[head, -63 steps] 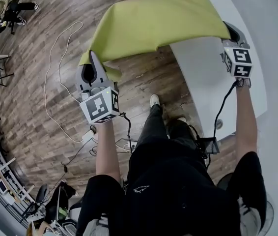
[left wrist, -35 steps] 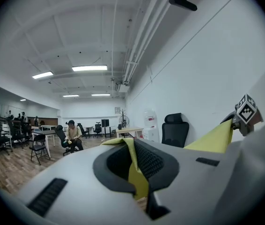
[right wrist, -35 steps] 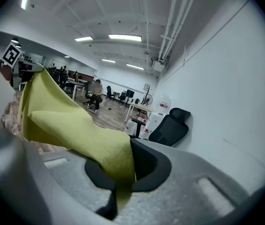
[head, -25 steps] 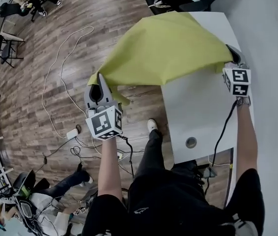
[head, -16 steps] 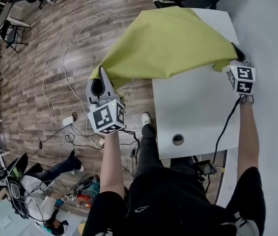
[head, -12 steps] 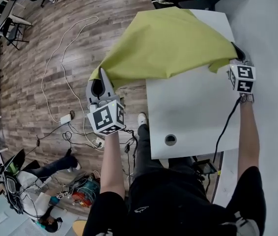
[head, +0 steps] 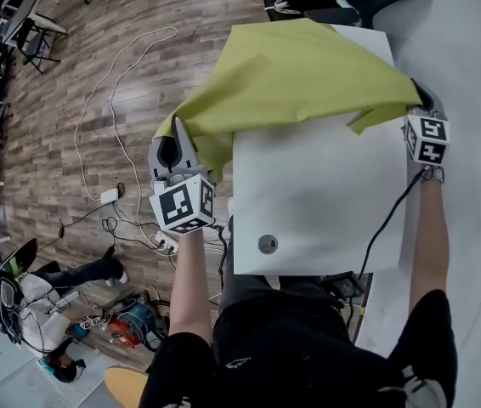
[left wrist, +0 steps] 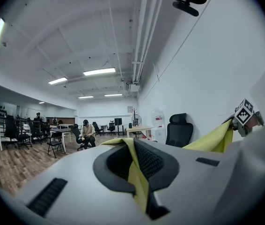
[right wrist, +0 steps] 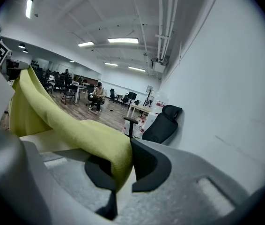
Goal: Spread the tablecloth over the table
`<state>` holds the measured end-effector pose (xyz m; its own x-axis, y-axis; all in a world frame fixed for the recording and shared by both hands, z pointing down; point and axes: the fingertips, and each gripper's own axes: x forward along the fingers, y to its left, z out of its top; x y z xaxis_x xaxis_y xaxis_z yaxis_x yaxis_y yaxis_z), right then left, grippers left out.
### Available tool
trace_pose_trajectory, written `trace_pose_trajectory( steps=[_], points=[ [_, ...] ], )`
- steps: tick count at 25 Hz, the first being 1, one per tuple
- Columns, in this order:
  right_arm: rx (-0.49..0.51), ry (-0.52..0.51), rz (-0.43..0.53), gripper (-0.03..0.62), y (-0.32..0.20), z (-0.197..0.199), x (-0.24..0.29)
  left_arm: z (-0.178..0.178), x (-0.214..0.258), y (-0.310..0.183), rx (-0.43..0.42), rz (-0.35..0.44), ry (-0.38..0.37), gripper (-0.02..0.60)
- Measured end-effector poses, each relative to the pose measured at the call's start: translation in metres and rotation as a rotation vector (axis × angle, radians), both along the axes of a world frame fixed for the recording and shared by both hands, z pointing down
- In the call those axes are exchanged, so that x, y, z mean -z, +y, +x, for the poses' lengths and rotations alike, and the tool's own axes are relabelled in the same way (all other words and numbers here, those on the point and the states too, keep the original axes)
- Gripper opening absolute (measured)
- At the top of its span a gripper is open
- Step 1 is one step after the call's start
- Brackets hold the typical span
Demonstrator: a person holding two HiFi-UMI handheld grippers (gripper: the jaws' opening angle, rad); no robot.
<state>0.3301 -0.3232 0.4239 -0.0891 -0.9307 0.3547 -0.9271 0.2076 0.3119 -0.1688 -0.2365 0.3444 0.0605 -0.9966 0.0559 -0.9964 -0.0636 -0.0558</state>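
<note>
You grip the yellow-green fabric tablecloth [head: 300, 75] by two corners: L gripper [head: 175, 134] clamped mid-left, R gripper [head: 421, 102] clamped at right edge. Cloth is stretched betw. them above upper part of white rectangular table [head: 317, 202], prob. to clear the top.

Tablecloth [head: 300, 70]: plain yellow-green sheet, drawn out between two near corners, with soft folds.
Corners: one pinched in the closed jaws of the left gripper [head: 175, 130], the other in the closed jaws of the right gripper [head: 419, 100]; a small flap droops beside the right corner.
Table [head: 317, 202]: white rectangular top with a round hole near its near edge.
Coverage: cloth spans the far part of the top and overhangs its left edge; near part bare.
</note>
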Motion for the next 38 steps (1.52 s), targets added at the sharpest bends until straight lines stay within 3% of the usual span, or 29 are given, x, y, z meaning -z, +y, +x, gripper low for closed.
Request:
trace_pose_trajectory(
  steps=[11, 38],
  points=[
    [-0.055, -0.045, 0.016, 0.008, -0.004, 0.093, 0.003, 0.089, 0.008, -0.004, -0.055, -0.003, -0.021, 0.006],
    [-0.182, -0.019, 0.048, 0.008, 0.047, 0.226, 0.028, 0.214, 0.016, -0.002, -0.228, -0.002, -0.013, 0.006]
  ],
)
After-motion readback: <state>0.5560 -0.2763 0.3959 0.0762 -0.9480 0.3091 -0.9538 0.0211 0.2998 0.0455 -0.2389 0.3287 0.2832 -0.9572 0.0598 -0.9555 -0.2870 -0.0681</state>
